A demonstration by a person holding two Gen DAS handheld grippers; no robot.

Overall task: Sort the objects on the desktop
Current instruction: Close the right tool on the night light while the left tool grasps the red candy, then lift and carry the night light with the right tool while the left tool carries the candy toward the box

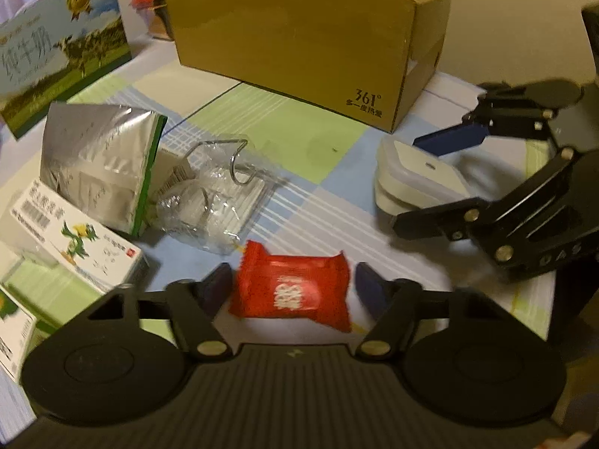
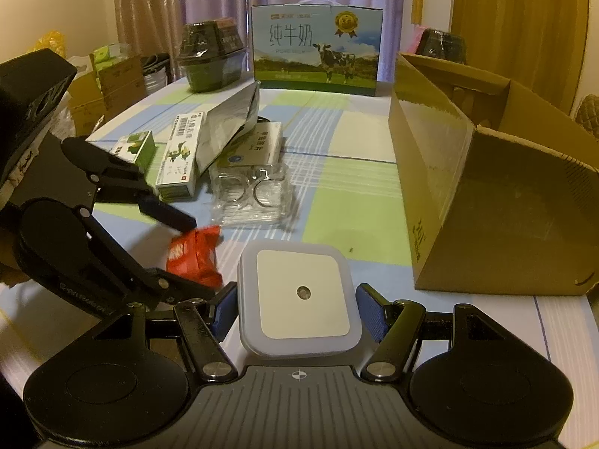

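Note:
A red snack packet [image 1: 292,292] lies flat on the checked tablecloth [image 1: 329,209]. My left gripper [image 1: 292,288] is shut on it, one fingertip against each crimped end. The right wrist view shows the same red packet [image 2: 194,258] between the left gripper's black fingers [image 2: 168,217]. A white square night light [image 2: 301,295] with a small round sensor sits in my right gripper [image 2: 297,312], whose blue pads press its two sides. The left wrist view has this night light [image 1: 419,176] to the right, inside the right gripper [image 1: 438,179].
An open brown cardboard box [image 1: 299,48] stands at the back. To the left are a clear blister pack of hooks [image 1: 221,194], a silver foil pouch [image 1: 101,161], white and green medicine boxes [image 1: 75,239] and a milk carton case [image 2: 318,52]. Two dark bowls [image 2: 209,56] stand further back.

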